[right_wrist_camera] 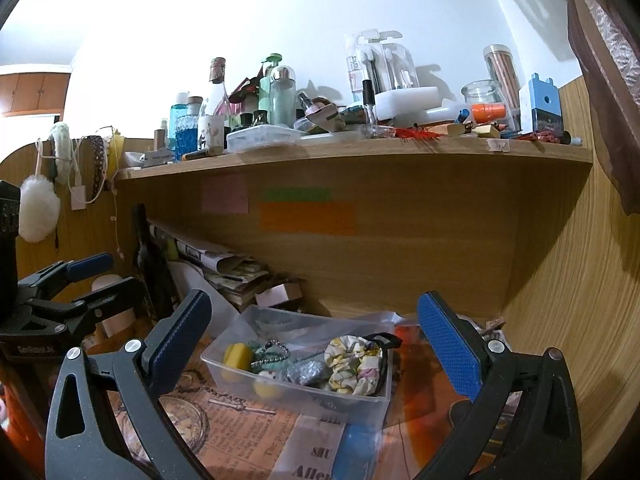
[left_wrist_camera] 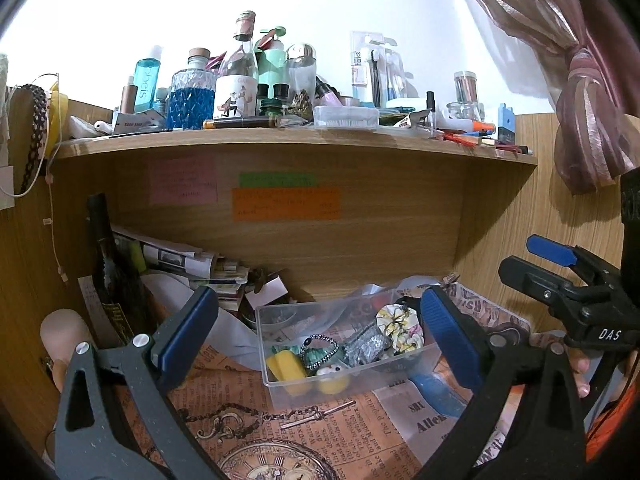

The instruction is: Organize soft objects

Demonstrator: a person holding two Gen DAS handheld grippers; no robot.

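Observation:
A clear plastic bin [left_wrist_camera: 280, 390] [right_wrist_camera: 376, 402] stands on the newspaper-print desk mat. In it lie a floral scrunchie [left_wrist_camera: 400, 326] [right_wrist_camera: 352, 364], a silver scrunchie [left_wrist_camera: 366, 346] [right_wrist_camera: 306, 374], a teal beaded one [left_wrist_camera: 320, 350] [right_wrist_camera: 270, 354], a yellow sponge [left_wrist_camera: 285, 366] [right_wrist_camera: 237, 356] and a small yellow toy [left_wrist_camera: 334, 378] [right_wrist_camera: 266, 386]. My left gripper [left_wrist_camera: 320, 340] is open and empty, its fingers on either side of the bin. My right gripper [right_wrist_camera: 316, 336] is open and empty, also in front of the bin. Each gripper shows in the other's view, the right [left_wrist_camera: 560, 276] and the left [right_wrist_camera: 80, 280].
A wooden shelf [left_wrist_camera: 280, 136] [right_wrist_camera: 360, 152] above is crowded with bottles and jars. A dark bottle [left_wrist_camera: 112, 276] [right_wrist_camera: 150, 260] and stacked papers [left_wrist_camera: 188, 264] [right_wrist_camera: 228, 268] stand at the back left. A blue object [left_wrist_camera: 436, 394] [right_wrist_camera: 354, 452] lies in front of the bin. A curtain [left_wrist_camera: 580, 100] hangs right.

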